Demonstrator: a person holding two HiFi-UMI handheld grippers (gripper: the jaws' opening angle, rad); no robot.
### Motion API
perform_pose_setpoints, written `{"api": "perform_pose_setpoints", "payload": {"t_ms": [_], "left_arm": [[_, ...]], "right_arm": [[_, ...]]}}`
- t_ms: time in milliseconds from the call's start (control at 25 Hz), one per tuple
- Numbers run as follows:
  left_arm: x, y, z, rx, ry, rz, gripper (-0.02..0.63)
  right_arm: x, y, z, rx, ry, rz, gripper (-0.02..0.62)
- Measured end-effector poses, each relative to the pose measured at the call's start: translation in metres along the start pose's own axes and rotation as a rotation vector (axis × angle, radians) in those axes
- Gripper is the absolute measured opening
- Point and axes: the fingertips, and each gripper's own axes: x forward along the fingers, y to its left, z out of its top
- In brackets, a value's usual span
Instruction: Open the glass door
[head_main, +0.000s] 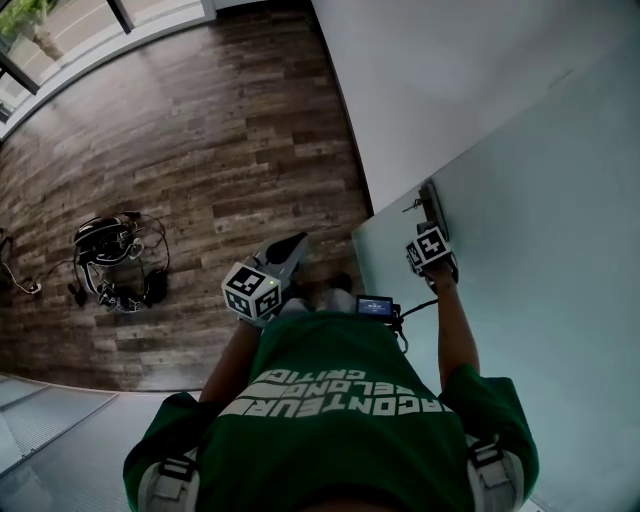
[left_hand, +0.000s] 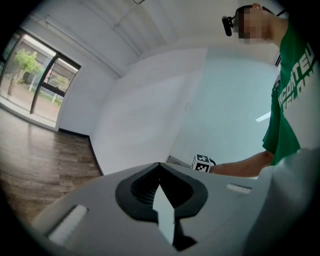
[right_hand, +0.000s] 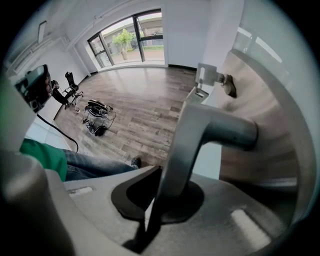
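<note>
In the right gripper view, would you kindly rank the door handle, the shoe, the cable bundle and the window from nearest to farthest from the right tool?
1. door handle, clamped in the right tool.
2. shoe, on the floor just left.
3. cable bundle, farther left on the floor.
4. window, far wall, top.

What the door handle hides, and what runs off the edges

Seen from above, the marker cube of the right gripper (right_hand: 162, 197) covers most of the door handle (right_hand: 210, 132) and the jaws closed on it; close up, the handle's lower end vanishes between the pads. The glass door (head_main: 540, 250) around the handle runs off the right edge. Well away from the handle, across the wooden floor (head_main: 230, 130), a black tangle of gear (head_main: 115, 262) is too small to identify, and a little screen (head_main: 376, 306) near the handle cannot be read.
</note>
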Motion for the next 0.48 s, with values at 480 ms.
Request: {"api": "perform_pose_setpoints", "payload": {"t_ms": [480], "left_arm": [[0.009,-0.015,0.003,0.006,0.012,0.008,0.011]], "right_arm": [[-0.033,-0.005,0.008,0.085,-0.065,-0.013,-0.006]]}}
